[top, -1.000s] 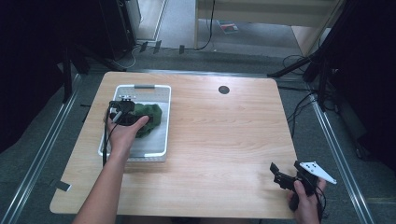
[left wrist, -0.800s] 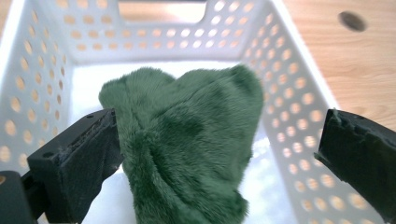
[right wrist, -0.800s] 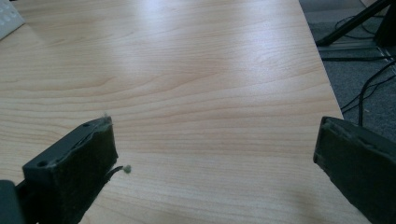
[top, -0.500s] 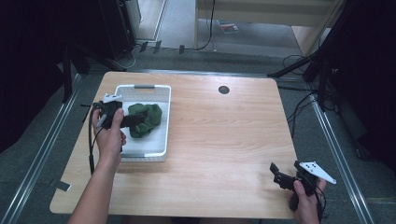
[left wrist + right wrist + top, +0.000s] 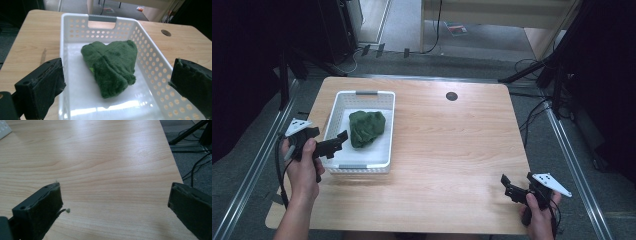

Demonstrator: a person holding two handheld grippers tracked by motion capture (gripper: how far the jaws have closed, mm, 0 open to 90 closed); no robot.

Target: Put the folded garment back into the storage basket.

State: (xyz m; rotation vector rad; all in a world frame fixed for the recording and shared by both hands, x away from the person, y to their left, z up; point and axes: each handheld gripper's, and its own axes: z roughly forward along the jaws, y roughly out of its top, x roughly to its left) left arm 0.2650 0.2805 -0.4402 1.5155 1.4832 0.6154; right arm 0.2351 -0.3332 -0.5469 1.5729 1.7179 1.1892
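The green cloth [image 5: 366, 128] lay bunched inside the white basket [image 5: 335, 110] near the bench's [image 5: 452, 150] left edge. The left claw [image 5: 335, 141] hung released at the basket's near left corner, empty. The right claw [image 5: 507, 186] gaped empty over the near right corner.
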